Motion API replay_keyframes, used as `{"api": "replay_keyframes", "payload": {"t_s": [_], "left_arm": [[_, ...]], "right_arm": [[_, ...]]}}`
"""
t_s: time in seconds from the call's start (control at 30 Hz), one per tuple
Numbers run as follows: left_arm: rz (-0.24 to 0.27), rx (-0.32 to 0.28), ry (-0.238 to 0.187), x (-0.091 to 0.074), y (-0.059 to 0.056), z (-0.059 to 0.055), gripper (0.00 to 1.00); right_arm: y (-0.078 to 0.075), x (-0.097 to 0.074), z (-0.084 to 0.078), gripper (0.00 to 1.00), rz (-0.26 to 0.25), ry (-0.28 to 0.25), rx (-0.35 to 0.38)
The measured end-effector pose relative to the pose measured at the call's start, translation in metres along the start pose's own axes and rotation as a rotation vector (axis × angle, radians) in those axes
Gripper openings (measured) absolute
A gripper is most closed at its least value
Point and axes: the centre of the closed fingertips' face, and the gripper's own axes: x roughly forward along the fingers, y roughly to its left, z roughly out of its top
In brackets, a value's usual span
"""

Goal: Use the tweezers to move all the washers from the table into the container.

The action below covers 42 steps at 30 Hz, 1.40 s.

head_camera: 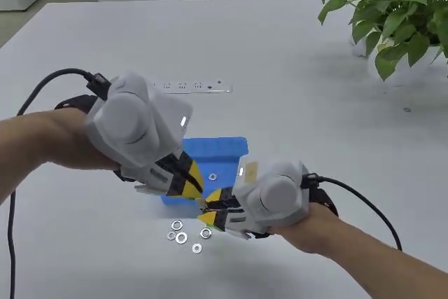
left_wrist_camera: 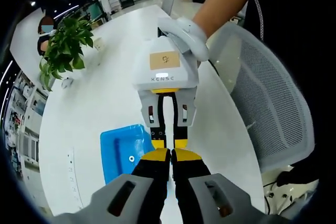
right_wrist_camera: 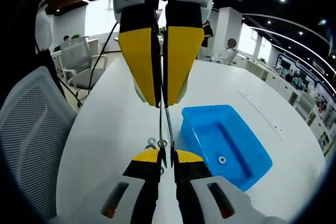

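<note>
Forearms angled inward, tips meeting above white worktop (head_camera: 280, 68). Left gripper (head_camera: 194, 185) and right gripper (head_camera: 212, 209) each clamped on thin metal tweezers (right_wrist_camera: 164, 124). Small steel washers (head_camera: 183, 232) lay near blue plastic container (head_camera: 224, 150); single washer (head_camera: 213, 176) inside.

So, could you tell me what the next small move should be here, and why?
Probably lower the tweezers toward the loose washers on the table. The left gripper and right gripper both seem shut on the tweezers, tip to tip. The blue container holds one washer, and several more lie just outside it, nearer the person.
</note>
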Motion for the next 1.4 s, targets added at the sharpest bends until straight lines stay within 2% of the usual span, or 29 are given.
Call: {"api": "replay_keyframes", "payload": {"t_s": [0.53,1.07,1.4], "left_arm": [[-0.037,-0.013,0.005,0.014,-0.013,-0.007,0.05],[-0.053,-0.035,0.008,0.021,-0.016,-0.012,0.05],[-0.052,-0.039,0.013,0.026,-0.014,-0.014,0.05]], "right_arm": [[0.014,0.009,-0.014,0.11,0.038,0.026,0.031],[0.021,0.015,-0.021,0.12,0.056,0.041,0.047],[0.020,0.018,-0.025,0.12,0.060,0.050,0.053]]}}
